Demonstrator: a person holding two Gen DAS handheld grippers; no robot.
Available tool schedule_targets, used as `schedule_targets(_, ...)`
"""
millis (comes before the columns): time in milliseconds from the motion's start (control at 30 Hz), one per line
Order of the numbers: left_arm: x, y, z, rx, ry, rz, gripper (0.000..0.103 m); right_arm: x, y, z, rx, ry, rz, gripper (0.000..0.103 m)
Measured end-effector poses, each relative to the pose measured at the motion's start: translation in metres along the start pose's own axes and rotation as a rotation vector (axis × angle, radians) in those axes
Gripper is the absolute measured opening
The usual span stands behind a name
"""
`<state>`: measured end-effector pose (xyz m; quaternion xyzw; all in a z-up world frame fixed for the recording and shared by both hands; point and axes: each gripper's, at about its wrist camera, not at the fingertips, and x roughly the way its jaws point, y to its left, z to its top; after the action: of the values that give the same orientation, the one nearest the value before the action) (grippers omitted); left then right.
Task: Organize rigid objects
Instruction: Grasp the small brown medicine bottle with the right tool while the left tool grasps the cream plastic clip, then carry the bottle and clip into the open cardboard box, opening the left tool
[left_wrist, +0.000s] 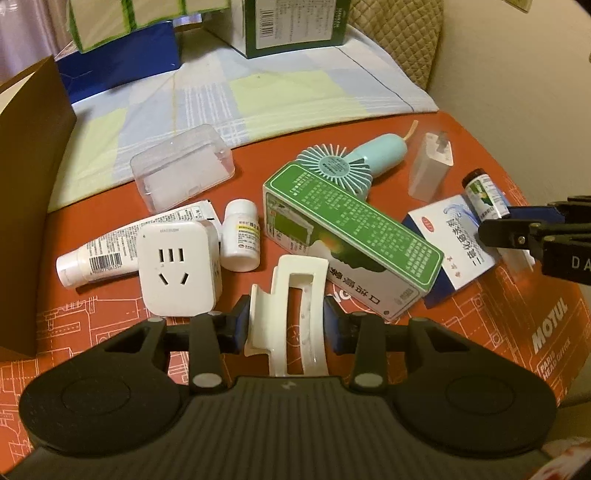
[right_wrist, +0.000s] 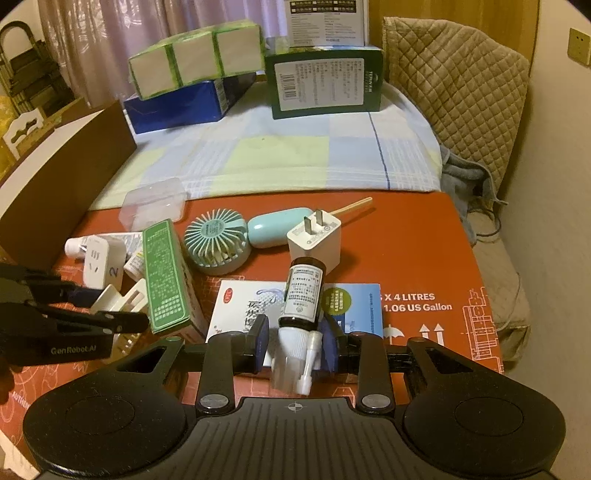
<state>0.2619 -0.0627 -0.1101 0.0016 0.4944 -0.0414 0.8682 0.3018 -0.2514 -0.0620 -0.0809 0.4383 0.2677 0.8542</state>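
**Both grippers hold items over the cluttered red board**

A red printed cardboard sheet (right_wrist: 424, 240) lies over a checked cloth (right_wrist: 277, 158), with a brown box wall (left_wrist: 29, 177) at its left edge. On the sheet, the long green carton (left_wrist: 354, 229) lies tilted across the middle, its far end just beside the mint handheld fan (left_wrist: 334, 166). A clear plastic case (left_wrist: 183, 166) sits at the cloth's edge. Nearer lie a white socket adapter (left_wrist: 179, 266), resting against a white tube (left_wrist: 96, 251), and a small white pill bottle (left_wrist: 242, 234) beside them.

The left gripper (left_wrist: 288, 321) pinches a white hair claw clip (left_wrist: 291, 314) between its blue pads. The right gripper (right_wrist: 295, 343) is clamped on a brown spray bottle (right_wrist: 303, 295) at its white nozzle end, above a flat blue-and-white medicine box (right_wrist: 236, 306). A white charger plug (right_wrist: 314, 240) stands just beyond the bottle.
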Motion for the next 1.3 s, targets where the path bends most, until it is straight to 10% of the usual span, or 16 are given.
schedule_targets(767,-0.085,0.024,-0.003,-0.119,-0.153,0.035,0.035,-0.025,0.006,0.009,0.028,-0.083,0.053,0.023)
schedule_targets(1300,-0.166,0.148,0.005,-0.179,-0.284,0.061,0.035,-0.041,0.156,0.062,-0.001,-0.155,0.286,0.023)
